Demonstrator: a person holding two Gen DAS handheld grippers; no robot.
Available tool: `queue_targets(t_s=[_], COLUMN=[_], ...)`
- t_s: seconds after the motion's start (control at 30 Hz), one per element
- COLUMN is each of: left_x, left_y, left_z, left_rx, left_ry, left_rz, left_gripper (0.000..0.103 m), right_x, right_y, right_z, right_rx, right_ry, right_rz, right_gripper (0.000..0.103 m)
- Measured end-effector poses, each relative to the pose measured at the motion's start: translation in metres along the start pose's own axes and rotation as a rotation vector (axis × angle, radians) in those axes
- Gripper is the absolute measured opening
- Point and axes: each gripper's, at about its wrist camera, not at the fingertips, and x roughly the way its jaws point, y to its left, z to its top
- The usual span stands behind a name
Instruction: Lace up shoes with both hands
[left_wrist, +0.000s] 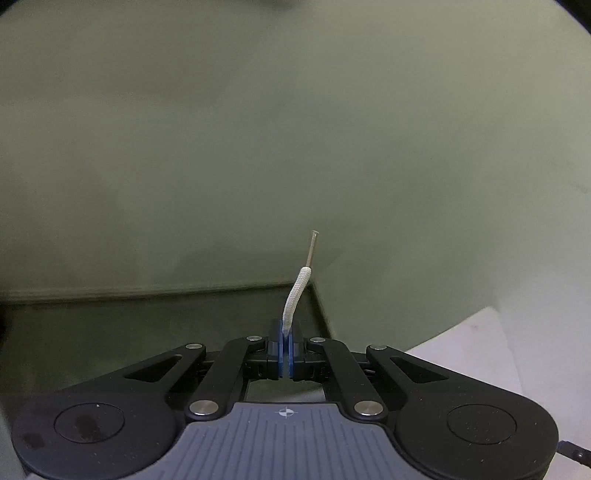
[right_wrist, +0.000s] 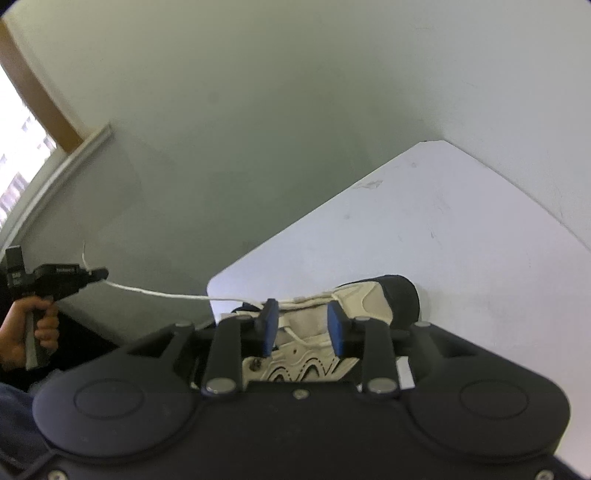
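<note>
While the left gripper (left_wrist: 286, 341) pinches the lace (left_wrist: 291, 295) just behind its tip, jaws pressed together, it draws the cord taut off the table (right_wrist: 461, 240), probably to take up slack. Over the shoe (right_wrist: 369, 295), the right gripper (right_wrist: 304, 326) hangs with jaws spread, holding nothing, likely ready to steady it. Its body hides the eyelets, so lacing progress is unclear.

Dim greenish left view, blown-out window (right_wrist: 14, 147) daylight at right view's edge, fisheye-curved borders
</note>
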Motion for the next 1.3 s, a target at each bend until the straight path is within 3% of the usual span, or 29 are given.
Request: queue_targets(t_s=[0.13, 0.27, 0.4, 0.53, 0.7, 0.8, 0.93, 1.2, 1.23, 1.27, 1.3], left_x=[0.016, 0.031, 0.025, 0.005, -0.004, -0.005, -0.005, 0.009, 0.009, 0.01, 0.012], left_y=[0.022, 0.04, 0.06, 0.077, 0.104, 0.106, 0.116, 0.127, 0.127, 0.127, 0.127], left_z=[-0.026, -0.047, -0.061, -0.064, -0.063, -0.067, -0.064, -0.057, -0.056, -0.054, -0.053], left_rx=[-0.045, -0.083, -0.11, -0.128, -0.186, -0.207, -0.226, -0.229, -0.225, -0.222, -0.22], left_ry=[0.1, 0.19, 0.228, 0.217, 0.185, 0.176, 0.164, 0.169, 0.171, 0.172, 0.172], left_rz=[0.026, 0.064, 0.08, 0.083, 0.09, 0.091, 0.09, 0.081, 0.079, 0.077, 0.077], left_gripper=[0.003, 0.014, 0.017, 0.018, 0.02, 0.02, 0.021, 0.022, 0.022, 0.022, 0.022], right_x=[0.029, 0.069, 0.123, 0.179, 0.221, 0.249, 0.265, 0.27, 0.27, 0.27, 0.27], right_y=[0.019, 0.039, 0.058, 0.077, 0.081, 0.076, 0.076, 0.08, 0.082, 0.084, 0.086], right_z=[0.022, 0.054, 0.084, 0.097, 0.096, 0.086, 0.068, 0.05, 0.048, 0.048, 0.048], right_rx=[-0.097, -0.153, -0.21, -0.294, -0.242, -0.155, -0.13, -0.138, -0.151, -0.159, -0.168], right_ry=[0.092, 0.205, 0.355, 0.577, 0.736, 0.831, 0.939, 1.023, 1.024, 1.025, 1.023], right_rz=[-0.01, 0.012, 0.011, -0.002, 0.053, 0.077, 0.091, 0.139, 0.145, 0.149, 0.154], right_gripper=[0.027, 0.027, 0.03, 0.032, 0.038, 0.038, 0.038, 0.039, 0.038, 0.03, 0.011])
